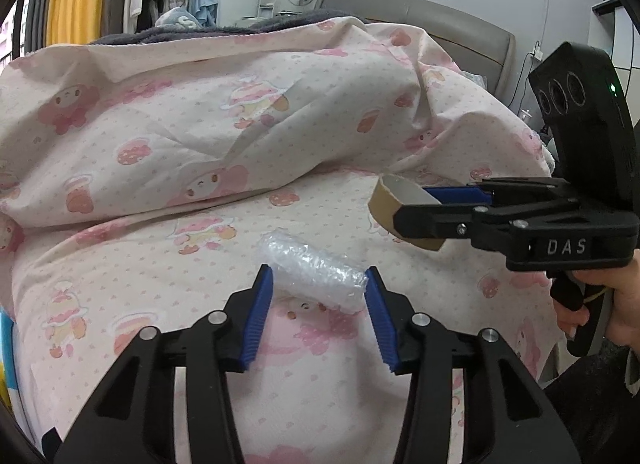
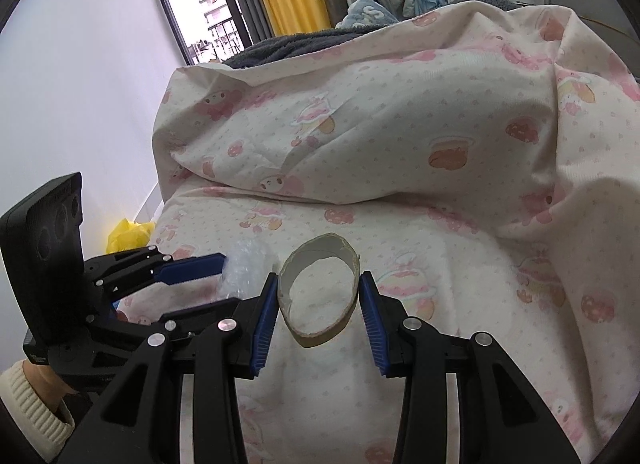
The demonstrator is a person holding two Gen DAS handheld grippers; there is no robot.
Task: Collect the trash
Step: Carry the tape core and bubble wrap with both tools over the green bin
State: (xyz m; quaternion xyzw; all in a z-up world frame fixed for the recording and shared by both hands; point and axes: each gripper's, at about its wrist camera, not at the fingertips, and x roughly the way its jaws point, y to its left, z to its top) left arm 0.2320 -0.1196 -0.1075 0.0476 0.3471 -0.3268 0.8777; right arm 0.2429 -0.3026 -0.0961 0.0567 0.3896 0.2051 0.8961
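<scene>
Two claws over bedding (image 1: 160,136), left gripper (image 1: 319,284) seemingly pinching bubble wrap (image 1: 312,266), right gripper (image 2: 319,292) squeezing cardboard ring (image 2: 320,288).

bubble wrap wad (image 1: 312,272): clear, on bed | cardboard ring (image 2: 320,290): squashed, lifted

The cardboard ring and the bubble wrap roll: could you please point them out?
cardboard ring (image 2: 349,264), right wrist view, outer wall on the right.
bubble wrap roll (image 1: 312,270), left wrist view, middle of its side.
</scene>
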